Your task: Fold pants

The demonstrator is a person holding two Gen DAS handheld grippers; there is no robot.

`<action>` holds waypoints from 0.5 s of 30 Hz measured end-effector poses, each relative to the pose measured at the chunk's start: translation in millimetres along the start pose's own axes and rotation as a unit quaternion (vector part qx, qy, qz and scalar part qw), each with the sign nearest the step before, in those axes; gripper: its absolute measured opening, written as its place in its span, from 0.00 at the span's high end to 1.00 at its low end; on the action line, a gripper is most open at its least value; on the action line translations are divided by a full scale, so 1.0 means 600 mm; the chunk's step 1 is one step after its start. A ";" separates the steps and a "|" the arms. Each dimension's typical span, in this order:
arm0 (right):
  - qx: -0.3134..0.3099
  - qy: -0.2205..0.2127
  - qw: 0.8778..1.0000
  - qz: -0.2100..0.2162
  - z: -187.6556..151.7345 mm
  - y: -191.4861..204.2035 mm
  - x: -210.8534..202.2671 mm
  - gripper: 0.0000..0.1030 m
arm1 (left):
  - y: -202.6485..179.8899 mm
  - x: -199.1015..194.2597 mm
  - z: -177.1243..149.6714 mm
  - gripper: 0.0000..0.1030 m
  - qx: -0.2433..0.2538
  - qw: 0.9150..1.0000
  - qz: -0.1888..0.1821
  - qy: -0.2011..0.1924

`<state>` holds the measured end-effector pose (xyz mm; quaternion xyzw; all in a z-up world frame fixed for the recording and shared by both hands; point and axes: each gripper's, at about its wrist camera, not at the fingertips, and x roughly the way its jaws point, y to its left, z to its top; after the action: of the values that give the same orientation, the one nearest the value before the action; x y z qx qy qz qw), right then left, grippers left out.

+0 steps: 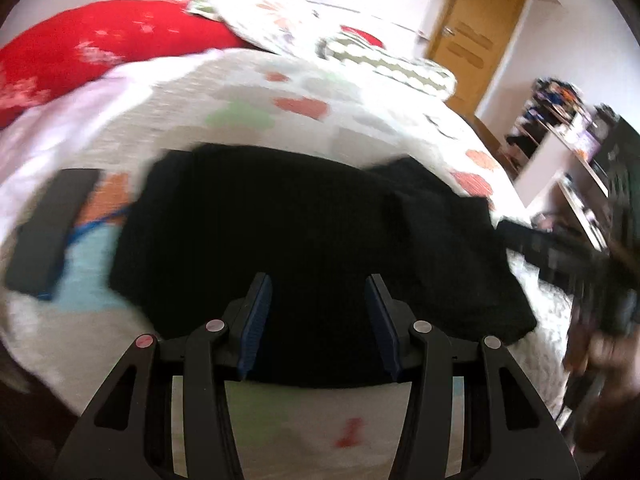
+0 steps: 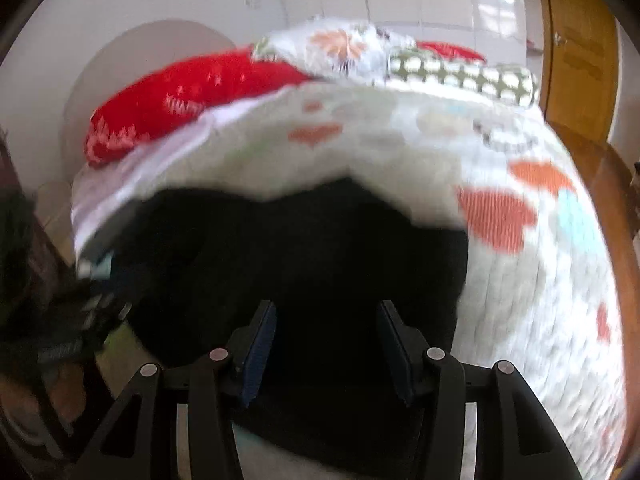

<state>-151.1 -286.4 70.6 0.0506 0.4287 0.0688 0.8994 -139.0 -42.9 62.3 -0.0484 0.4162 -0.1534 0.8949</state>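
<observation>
Across the bed [image 1: 400, 128] lay a white quilted cover dotted with orange, green and pale blue shapes, and it took up most of the room as I saw it. Behind it, against the wall, a big red cushion [image 1: 100, 40] sat at the head, with a flowered pillow [image 1: 272, 16] leaning on it and a green-and-white patterned bolster [image 2: 464, 76] lying beside that. A wooden door [image 1: 476, 36] stood off to the right, and cluttered shelves [image 1: 560, 128] lined the wall past the bed's edge.

On the near part of the cover the black pants [image 1: 312, 216] lay in a broad, folded-over heap, flat on the quilt, reaching close to the bed's near edge. A dark flat object [image 1: 48, 228] lay on the cover just left of them; the blur hid what it was.

Both tools hung above the pants, tilted downward. The left gripper [image 1: 318, 320] had its jaws parted about halfway with nothing between the blue pads, only black cloth below them. The right gripper [image 2: 326, 348] stood the same, half spread and empty, over the pants' right part.
</observation>
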 end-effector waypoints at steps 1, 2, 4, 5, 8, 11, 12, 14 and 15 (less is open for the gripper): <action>-0.001 -0.013 1.000 -0.001 0.023 0.000 0.008 0.51 | 0.022 -0.007 0.004 0.53 -0.009 1.000 0.013 -0.008; 0.002 -0.022 1.000 0.000 0.040 -0.002 0.015 0.50 | 0.035 -0.009 0.006 0.53 -0.014 1.000 0.021 -0.010; 0.020 -0.029 0.999 0.003 0.086 -0.015 0.057 0.41 | 0.069 -0.004 0.018 0.53 -0.030 0.999 0.041 -0.007; 0.028 -0.012 1.000 0.006 0.107 -0.024 0.091 0.40 | 0.080 0.000 0.022 0.53 -0.035 0.998 0.044 -0.008; 0.022 0.052 0.998 0.007 0.138 -0.036 0.175 0.40 | 0.111 0.022 0.033 0.53 -0.050 0.997 0.060 0.000; 0.014 0.084 0.996 0.025 0.136 -0.040 0.224 0.66 | 0.128 0.037 0.031 0.53 -0.054 0.997 0.056 0.001; 0.004 0.081 0.996 0.031 0.135 -0.036 0.226 0.74 | 0.129 0.040 0.029 0.52 -0.050 0.997 0.056 0.000; -0.025 0.078 0.996 0.043 0.135 -0.018 0.219 0.86 | 0.127 0.043 0.024 0.47 -0.038 0.998 0.054 -0.006; -0.038 0.076 0.996 0.036 0.135 -0.013 0.216 0.87 | 0.125 0.044 0.022 0.44 -0.034 0.998 0.051 -0.009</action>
<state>-6.8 -275.2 21.0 0.0267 0.4909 0.1214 0.8623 -95.5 19.6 35.6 -0.0588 0.4149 -0.0932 0.9032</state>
